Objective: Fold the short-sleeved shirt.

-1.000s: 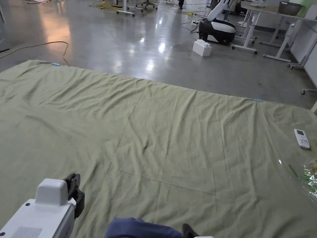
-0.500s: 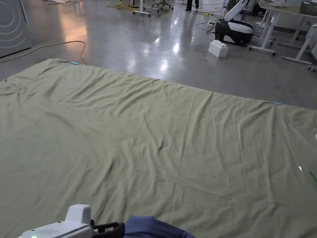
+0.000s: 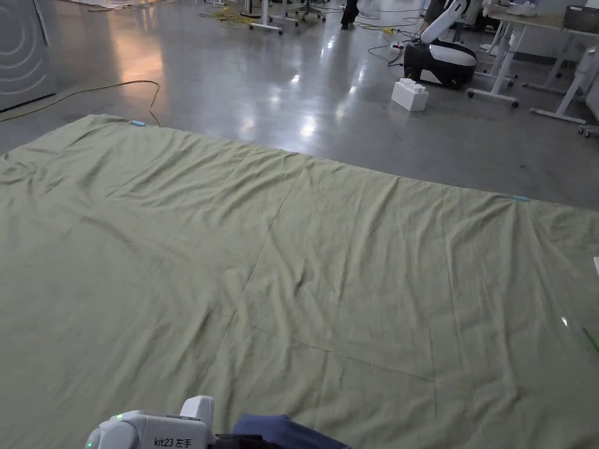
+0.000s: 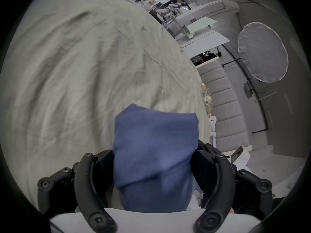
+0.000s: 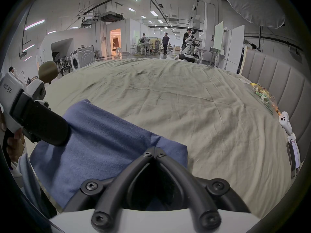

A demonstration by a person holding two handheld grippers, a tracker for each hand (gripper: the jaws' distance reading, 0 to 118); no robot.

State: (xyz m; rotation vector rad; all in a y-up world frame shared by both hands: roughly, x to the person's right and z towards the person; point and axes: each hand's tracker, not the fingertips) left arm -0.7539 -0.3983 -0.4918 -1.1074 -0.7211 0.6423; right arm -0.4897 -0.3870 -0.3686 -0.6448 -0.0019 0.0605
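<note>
Blue short-sleeved shirt (image 5: 101,145), soft knit cloth: nearest item, bunched at the near edge of the bed, held up between the two tongs; in the head view a fold of it (image 3: 281,429) shows at the bottom edge.

Right gripper (image 5: 154,148), black two-jaw tongs on a white body: jaw tips drawn together at the right edge of the blue cloth. The tips meet on the fabric's border; a fold appears pinched between them.

Left gripper (image 4: 154,169), same pattern: jaws stand wide apart, with a hanging bundle of the shirt (image 4: 154,152) lying between them and covering the tips. Whether the jaws press on the cloth cannot be told. In the right gripper view this tool (image 5: 50,132) lies against the left part of the shirt, with a hand (image 5: 13,144) on its grip. In the head view its white housing (image 3: 152,429) shows at the bottom left.

Olive-green wrinkled bed sheet (image 3: 292,263): spread flat beneath and beyond the shirt.

Crinkled clear snack packet (image 5: 262,95) and small white device (image 5: 285,120): on the sheet's right margin, beside a grey padded headboard (image 5: 269,78).

Polished grey concrete floor (image 3: 263,76): beyond the sheet, with a yellow cable (image 3: 117,87), a white block (image 3: 409,95), a black-and-white robot base (image 3: 439,61).
</note>
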